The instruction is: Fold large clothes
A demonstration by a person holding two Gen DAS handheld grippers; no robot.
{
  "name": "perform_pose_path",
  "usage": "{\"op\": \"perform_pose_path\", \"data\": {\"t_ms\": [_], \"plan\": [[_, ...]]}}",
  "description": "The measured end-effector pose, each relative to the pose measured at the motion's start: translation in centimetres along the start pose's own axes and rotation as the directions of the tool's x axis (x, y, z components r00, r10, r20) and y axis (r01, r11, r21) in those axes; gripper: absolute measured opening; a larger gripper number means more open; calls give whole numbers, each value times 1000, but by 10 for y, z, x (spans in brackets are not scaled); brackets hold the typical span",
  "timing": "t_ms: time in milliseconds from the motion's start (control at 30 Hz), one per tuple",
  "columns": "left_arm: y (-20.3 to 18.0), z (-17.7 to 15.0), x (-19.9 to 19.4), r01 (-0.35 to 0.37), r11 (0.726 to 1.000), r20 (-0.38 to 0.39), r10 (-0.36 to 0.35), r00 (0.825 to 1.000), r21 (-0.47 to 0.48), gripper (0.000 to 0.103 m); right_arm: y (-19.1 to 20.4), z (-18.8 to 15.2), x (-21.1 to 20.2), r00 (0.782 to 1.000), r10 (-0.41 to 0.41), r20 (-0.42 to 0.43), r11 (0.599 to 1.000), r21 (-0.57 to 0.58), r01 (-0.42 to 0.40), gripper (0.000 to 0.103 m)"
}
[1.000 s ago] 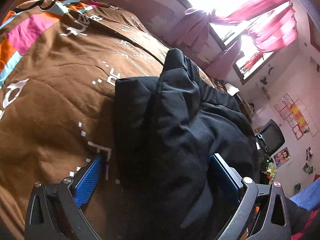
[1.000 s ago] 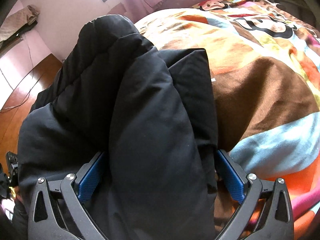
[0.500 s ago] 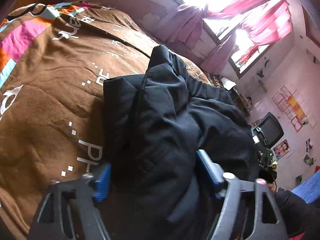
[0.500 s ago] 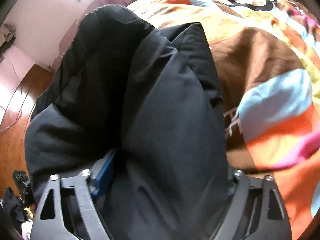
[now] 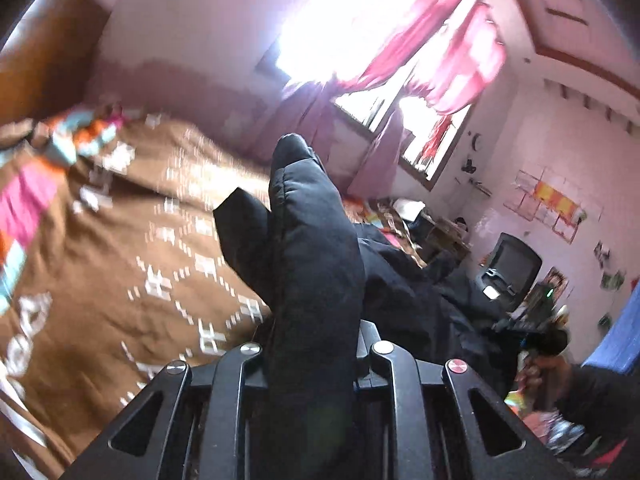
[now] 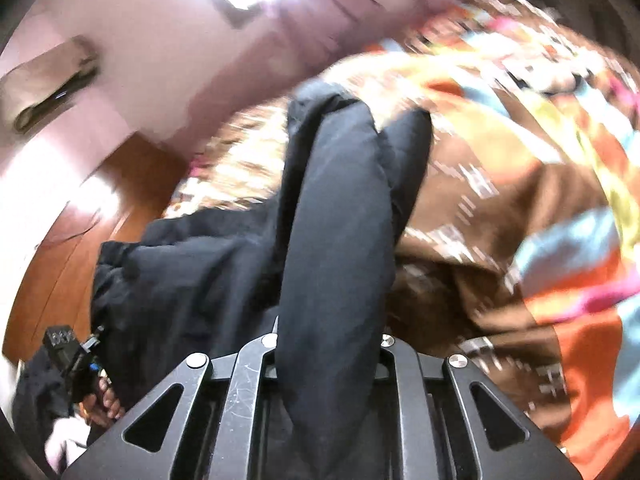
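A black padded jacket (image 5: 312,248) lies on a bed with a brown patterned cover (image 5: 120,264). My left gripper (image 5: 312,344) is shut on a thick fold of the jacket, which stands up between the jaws. My right gripper (image 6: 328,340) is shut on another thick fold of the same jacket (image 6: 336,220). The rest of the jacket hangs to the left in the right wrist view (image 6: 180,272) and spreads to the right in the left wrist view. The blue pads are hidden by the cloth.
The bed cover (image 6: 520,200) has bright orange, blue and pink patches. A window with pink curtains (image 5: 420,60) is behind the bed. A black chair (image 5: 512,268) and a cluttered desk stand at the right. Wooden floor (image 6: 60,272) shows beside the bed.
Both grippers have closed from wide open onto folds of the jacket and lifted them. Both views have tilted up and show motion blur.
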State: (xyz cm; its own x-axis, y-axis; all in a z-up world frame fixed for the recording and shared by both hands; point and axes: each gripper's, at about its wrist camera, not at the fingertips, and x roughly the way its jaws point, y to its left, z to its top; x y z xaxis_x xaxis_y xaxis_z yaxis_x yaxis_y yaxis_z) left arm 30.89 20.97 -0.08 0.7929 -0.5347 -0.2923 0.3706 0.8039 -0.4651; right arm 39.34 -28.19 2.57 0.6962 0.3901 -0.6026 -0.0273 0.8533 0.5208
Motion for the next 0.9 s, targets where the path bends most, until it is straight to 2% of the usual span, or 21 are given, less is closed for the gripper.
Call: {"op": "perform_pose_path", "data": {"t_ms": [133, 200, 267, 333, 400, 433, 500, 600, 700, 767, 833, 867, 900], "plan": [[8, 11, -23, -34, 998, 129, 40, 991, -45, 19, 37, 22, -10, 992, 89, 94, 994, -74, -82, 14], [17, 16, -35, -70, 994, 200, 86, 976, -86, 19, 55, 37, -5, 985, 121, 127, 986, -126, -105, 14], [29, 17, -40, -122, 986, 239, 147, 960, -116, 20, 64, 45, 11, 985, 130, 116, 983, -149, -112, 14], [42, 17, -36, -173, 976, 224, 200, 954, -134, 20, 67, 48, 36, 989, 126, 75, 987, -114, -117, 14], [58, 16, -24, -218, 961, 173, 248, 953, -173, 20, 62, 39, 61, 995, 95, 18, 995, -28, -95, 14], [67, 15, -15, -231, 952, 140, 261, 955, -199, 20, 54, 35, 79, 998, 56, -9, 998, 35, -56, 17], [80, 12, -7, -243, 943, 109, 273, 956, -229, 21, 44, 27, 93, 999, -45, -12, 997, 66, 46, 18], [76, 15, -2, -265, 943, 94, 288, 953, -202, 25, 29, 18, 100, 995, -97, -21, 991, 86, 98, 22], [69, 16, -1, -309, 939, 85, 324, 942, -152, 32, 24, 16, 99, 985, -172, -26, 984, 46, 173, 34], [68, 14, 3, -351, 922, 63, 365, 929, -161, 42, 26, 13, 93, 982, -189, -11, 981, 34, 189, 48], [68, 12, 0, -361, 913, 53, 376, 925, -189, 45, 23, 7, 88, 978, -207, 3, 978, 28, 207, 73], [70, 12, -2, -363, 909, 49, 379, 924, -204, 48, 25, 6, 86, 975, -221, 13, 975, 20, 221, 79], [71, 12, -3, -375, 903, 45, 393, 919, -211, 59, 23, 6, 86, 974, -227, 24, 974, 11, 227, 82]]}}
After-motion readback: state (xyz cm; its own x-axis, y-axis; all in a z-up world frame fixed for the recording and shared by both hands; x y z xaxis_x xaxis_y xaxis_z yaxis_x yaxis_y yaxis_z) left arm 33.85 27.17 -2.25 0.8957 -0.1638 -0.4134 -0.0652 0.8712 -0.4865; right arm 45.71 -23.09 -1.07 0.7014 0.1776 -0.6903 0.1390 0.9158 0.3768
